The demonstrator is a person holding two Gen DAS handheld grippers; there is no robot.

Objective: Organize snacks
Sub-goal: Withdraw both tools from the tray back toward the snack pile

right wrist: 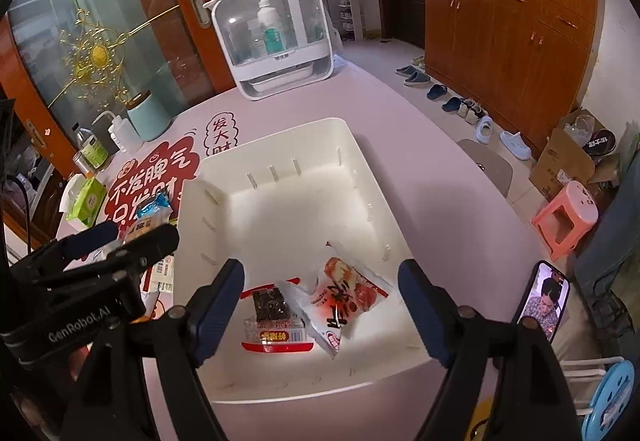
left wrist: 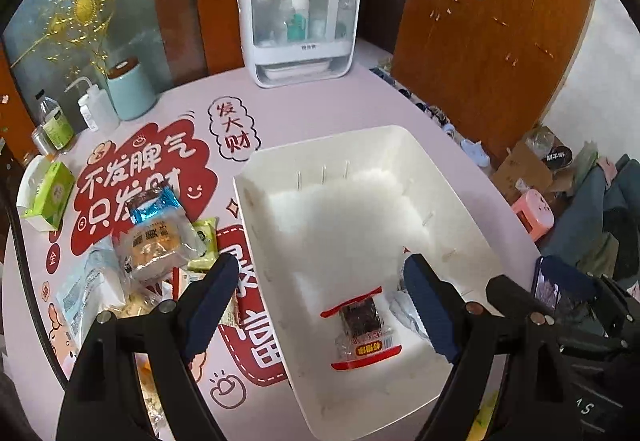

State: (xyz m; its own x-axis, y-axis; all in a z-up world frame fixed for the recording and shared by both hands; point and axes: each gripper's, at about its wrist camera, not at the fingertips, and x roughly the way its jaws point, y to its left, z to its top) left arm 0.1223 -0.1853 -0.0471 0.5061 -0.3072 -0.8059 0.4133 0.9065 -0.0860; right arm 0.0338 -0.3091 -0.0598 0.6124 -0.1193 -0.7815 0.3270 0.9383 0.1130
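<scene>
Two sets of tongs hang over a white bin (right wrist: 276, 209) on the pink tabletop (right wrist: 440, 201), both angled steeply down and both spread wide with nothing between the pads. The right tongs (right wrist: 322, 305) frame two snacks lying on the bin floor at its near end: a red-edged packet with a dark bar (right wrist: 274, 315) and, touching it at 3 o'clock, a red-and-white pouch (right wrist: 348, 297) tilted against the near right wall. In the left wrist view the left tongs (left wrist: 320, 305) straddle the bin's left wall, one finger outside, the other inside near the dark-bar packet (left wrist: 362, 325). Outside the bin at 9 o'clock lies a loose heap of snacks, topped by a blue-ended cake packet (left wrist: 154, 229) with a green packet (left wrist: 204, 241) just beside it. Farther out at 10 o'clock stand a green box (left wrist: 52, 197), a squeeze bottle (left wrist: 94, 109) and a pale teal canister (left wrist: 130, 89). At 12 o'clock stands a white clear-fronted cabinet (left wrist: 300, 21). A phone (right wrist: 544, 299) leans at 3 o'clock.
</scene>
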